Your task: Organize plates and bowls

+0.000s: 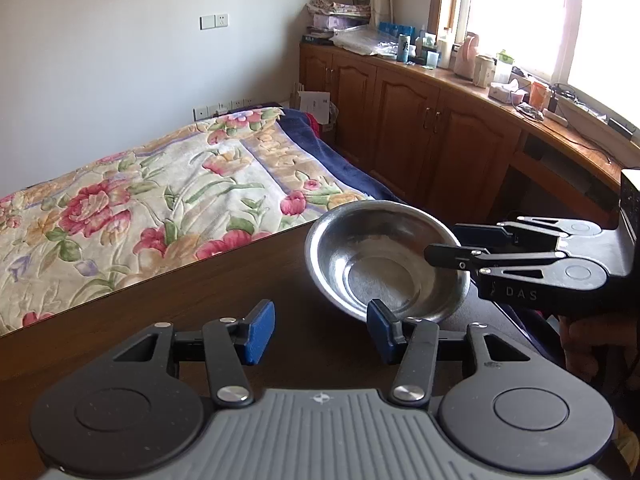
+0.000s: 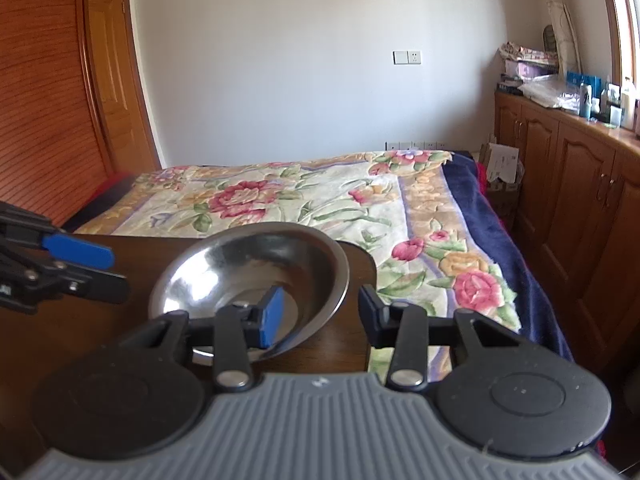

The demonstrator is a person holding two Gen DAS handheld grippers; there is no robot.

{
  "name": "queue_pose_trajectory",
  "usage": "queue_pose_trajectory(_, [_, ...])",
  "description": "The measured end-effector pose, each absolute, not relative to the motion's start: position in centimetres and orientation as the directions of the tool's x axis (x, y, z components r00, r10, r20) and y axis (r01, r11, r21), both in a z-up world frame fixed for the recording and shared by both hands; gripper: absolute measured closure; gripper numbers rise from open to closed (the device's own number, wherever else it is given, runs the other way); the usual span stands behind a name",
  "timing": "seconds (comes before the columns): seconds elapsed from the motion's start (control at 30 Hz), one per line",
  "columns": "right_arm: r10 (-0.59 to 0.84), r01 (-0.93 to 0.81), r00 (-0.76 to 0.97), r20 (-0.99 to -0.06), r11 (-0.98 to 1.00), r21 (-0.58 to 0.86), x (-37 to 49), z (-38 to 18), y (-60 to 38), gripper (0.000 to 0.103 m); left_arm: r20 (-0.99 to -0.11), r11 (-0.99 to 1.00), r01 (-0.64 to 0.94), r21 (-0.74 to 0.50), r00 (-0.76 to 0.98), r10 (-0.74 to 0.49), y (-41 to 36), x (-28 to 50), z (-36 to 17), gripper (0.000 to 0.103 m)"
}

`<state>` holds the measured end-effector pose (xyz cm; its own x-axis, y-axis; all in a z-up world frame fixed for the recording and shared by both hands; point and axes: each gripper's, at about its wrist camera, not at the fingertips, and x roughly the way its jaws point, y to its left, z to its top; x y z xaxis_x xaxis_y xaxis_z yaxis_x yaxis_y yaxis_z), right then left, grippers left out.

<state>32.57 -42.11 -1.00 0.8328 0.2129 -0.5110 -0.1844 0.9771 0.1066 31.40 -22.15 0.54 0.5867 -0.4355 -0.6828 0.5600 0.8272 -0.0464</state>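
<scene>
Two handheld grippers meet at a steel bowl (image 2: 248, 284) on a dark wooden table (image 1: 180, 304). The right gripper (image 2: 320, 312) stands wide apart, its left finger inside the bowl and its right finger outside the rim, not clamped. The left gripper (image 1: 320, 330) is likewise spread wide, holding nothing, its right pad just beside the bowl's near edge. The bowl sits near the table's corner, next to a bed with a floral blanket (image 2: 320, 200). Only the left view shows the sunlit window (image 1: 540, 12) and cluttered wooden cabinets (image 1: 420, 120) (plus a hand (image 1: 588, 344) on the right gripper); only the right view shows the wooden door (image 2: 116, 80).
</scene>
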Motion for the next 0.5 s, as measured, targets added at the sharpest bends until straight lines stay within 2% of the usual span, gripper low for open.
queue_pose_trajectory(0.23, [0.228, -0.185, 0.826, -0.516, 0.974, 0.133, 32.9, -1.3, -42.0, 0.067, -0.711, 0.838, 0.534, -0.115, 0.545, -0.445, -23.2, 33.5, -0.5, 0.056])
queue_pose_trajectory(0.5, [0.255, -0.187, 0.815, -0.520, 0.966, 0.181, 33.1, -1.6, -42.4, 0.074, -0.731, 0.848, 0.512, -0.133, 0.527, -0.433, -23.8, 35.0, -1.2, 0.062])
